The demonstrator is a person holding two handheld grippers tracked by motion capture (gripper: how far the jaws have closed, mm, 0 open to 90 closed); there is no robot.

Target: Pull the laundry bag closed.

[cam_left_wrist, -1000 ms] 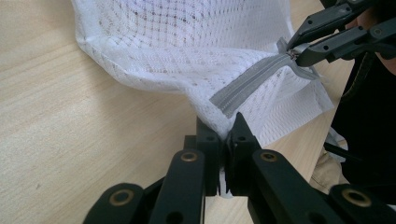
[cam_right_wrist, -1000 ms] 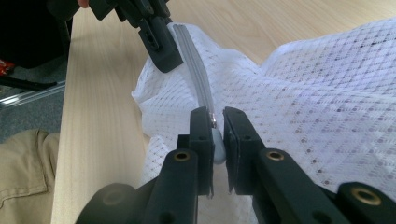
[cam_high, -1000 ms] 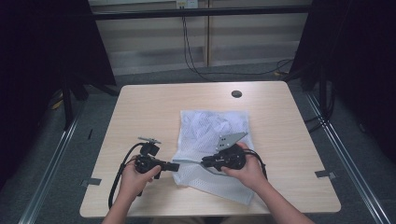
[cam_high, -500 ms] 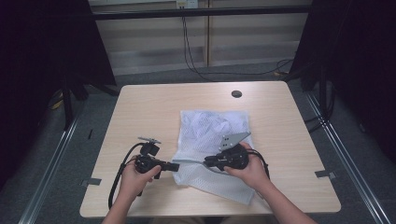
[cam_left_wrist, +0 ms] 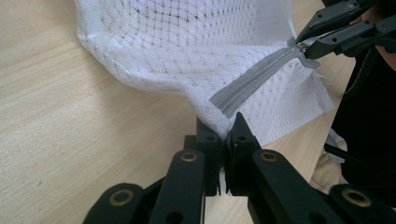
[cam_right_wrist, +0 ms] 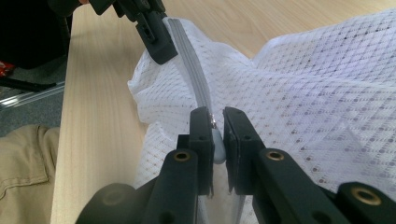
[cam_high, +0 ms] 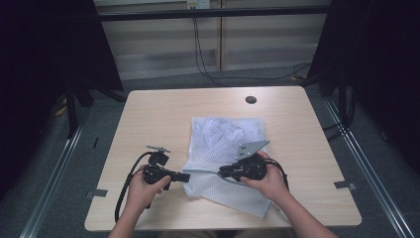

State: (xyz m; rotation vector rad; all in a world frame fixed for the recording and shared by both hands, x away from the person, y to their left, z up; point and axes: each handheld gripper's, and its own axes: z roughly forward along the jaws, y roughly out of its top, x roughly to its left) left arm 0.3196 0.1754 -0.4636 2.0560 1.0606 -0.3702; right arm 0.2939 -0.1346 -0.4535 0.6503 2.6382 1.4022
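Note:
A white mesh laundry bag lies on the wooden table, nearer the front. A grey zipper runs along its near edge between the two grippers. My left gripper is shut on the zipper's end, where the mesh bunches up between its tips. My right gripper is shut on the grey zipper pull. In the left gripper view the zipper stretches taut up to the right gripper. In the right gripper view it runs away to the left gripper.
A round black grommet sits near the table's far edge. Bare wood stretches left of the bag and behind it. Cables trail from both grippers toward the front edge. Black curtains and metal rails flank the table.
My right gripper has edged slightly to the right with the pull. The left gripper has stayed where it was.

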